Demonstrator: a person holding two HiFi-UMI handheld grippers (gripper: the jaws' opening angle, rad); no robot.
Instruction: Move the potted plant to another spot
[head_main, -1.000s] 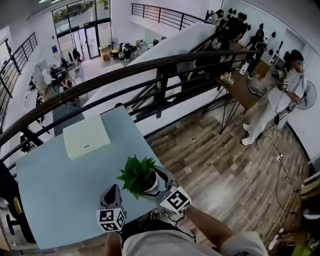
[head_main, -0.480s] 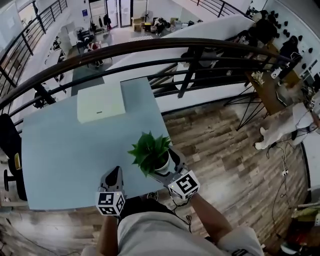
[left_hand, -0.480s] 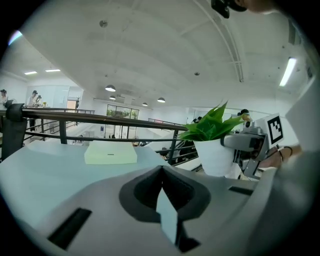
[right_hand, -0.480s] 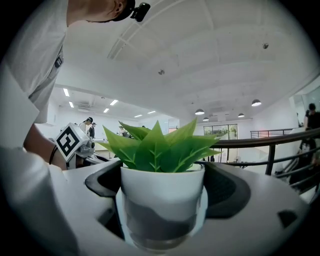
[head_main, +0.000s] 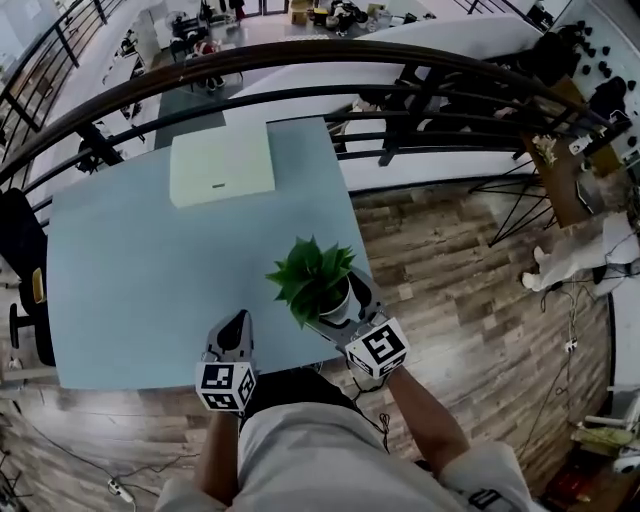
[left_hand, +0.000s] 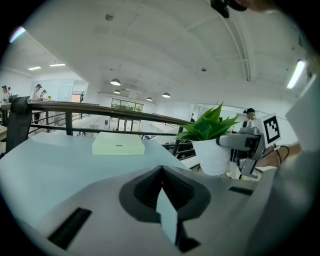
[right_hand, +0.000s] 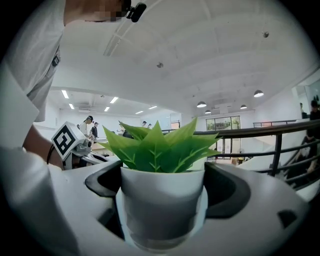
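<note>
A pale blue table (head_main: 120, 280) stands by the railing (head_main: 300, 55), with a flat box (head_main: 221, 166) at its far side. The plant (head_main: 312, 275) is at the near right edge, clamped between the jaws of the right gripper (head_main: 343, 300). The left gripper (head_main: 236, 330) hovers just beside it, jaws together on nothing.

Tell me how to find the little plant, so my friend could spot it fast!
Look at the pale blue table beside the dark railing, then go to its near right corner. There the right gripper is shut on the potted plant: a white pot with pointed green leaves, unlike the flat pale box.
</note>
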